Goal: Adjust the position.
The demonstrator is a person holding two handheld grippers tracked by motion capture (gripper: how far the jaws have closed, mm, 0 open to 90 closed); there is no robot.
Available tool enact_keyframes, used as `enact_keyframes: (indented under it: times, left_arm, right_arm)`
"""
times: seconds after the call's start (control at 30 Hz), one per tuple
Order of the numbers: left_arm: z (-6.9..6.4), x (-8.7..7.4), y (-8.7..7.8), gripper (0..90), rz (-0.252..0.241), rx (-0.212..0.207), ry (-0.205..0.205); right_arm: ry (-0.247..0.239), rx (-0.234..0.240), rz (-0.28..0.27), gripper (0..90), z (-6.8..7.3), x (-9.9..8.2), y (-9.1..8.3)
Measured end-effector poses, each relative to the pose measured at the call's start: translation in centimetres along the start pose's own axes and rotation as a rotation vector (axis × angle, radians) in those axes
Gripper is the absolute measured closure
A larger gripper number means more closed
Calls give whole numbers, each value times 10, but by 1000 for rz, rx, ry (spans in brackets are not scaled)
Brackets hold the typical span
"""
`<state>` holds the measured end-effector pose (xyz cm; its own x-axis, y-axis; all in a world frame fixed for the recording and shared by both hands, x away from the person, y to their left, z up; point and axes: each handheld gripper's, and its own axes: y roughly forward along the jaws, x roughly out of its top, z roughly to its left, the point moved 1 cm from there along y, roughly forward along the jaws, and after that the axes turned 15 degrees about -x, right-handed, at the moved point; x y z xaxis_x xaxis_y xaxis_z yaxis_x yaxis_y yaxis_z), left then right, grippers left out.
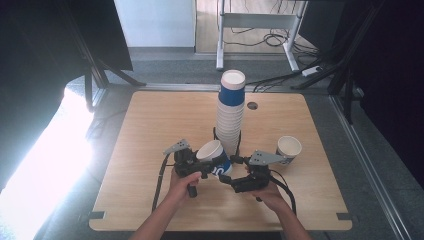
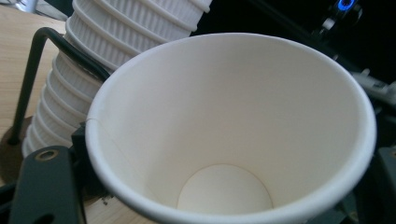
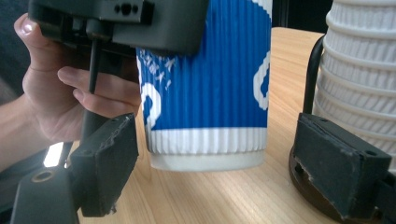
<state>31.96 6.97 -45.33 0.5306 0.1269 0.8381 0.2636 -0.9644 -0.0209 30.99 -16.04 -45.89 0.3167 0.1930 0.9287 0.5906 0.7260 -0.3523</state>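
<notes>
Cup lifted free of the stack

The left gripper (image 1: 200, 162) clenches the blue cup (image 1: 216, 157) just above the counter (image 1: 150, 130), beside the stack (image 1: 231, 112); the right gripper (image 1: 240, 172) stands released around its base, presumably having steadied it.

A: What carries everything here?

B: A light wooden table (image 1: 150, 130) with rounded corners, filling the middle of the high view; a small round hole (image 1: 252, 105) sits near its far edge, upper centre.

A: And directly on it?

B: At centre, a round dark base (image 3: 308, 186) with black wire uprights holding a tall stack of ribbed paper cups (image 1: 230, 115). At centre right, 1 single paper cup (image 1: 288, 149) stands upright, mouth up.
</notes>
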Motion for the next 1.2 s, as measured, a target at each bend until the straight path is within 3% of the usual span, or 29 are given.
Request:
enact_keyframes:
  times: [0.27, 0.6, 0.87, 1.07, 1.2]
  left_arm:
    - [-7, -5, 1, 192, 131, 65, 122]
    - [-9, -7, 0, 192, 184, 79, 164]
    - [-18, -10, 12, 191, 309, 119, 285]
    - [-23, -11, 17, 190, 369, 113, 333]
    - [-24, -10, 19, 190, 388, 103, 343]
  right_arm:
    - [-31, -5, 45, 138, 3, -4, -1]
    - [-38, 13, 64, 138, 9, -12, 4]
    - [-77, 6, 90, 134, 16, -14, 11]
    - [-93, -1, 97, 136, 20, -17, 15]
    - [-98, -2, 91, 145, 21, -18, 15]
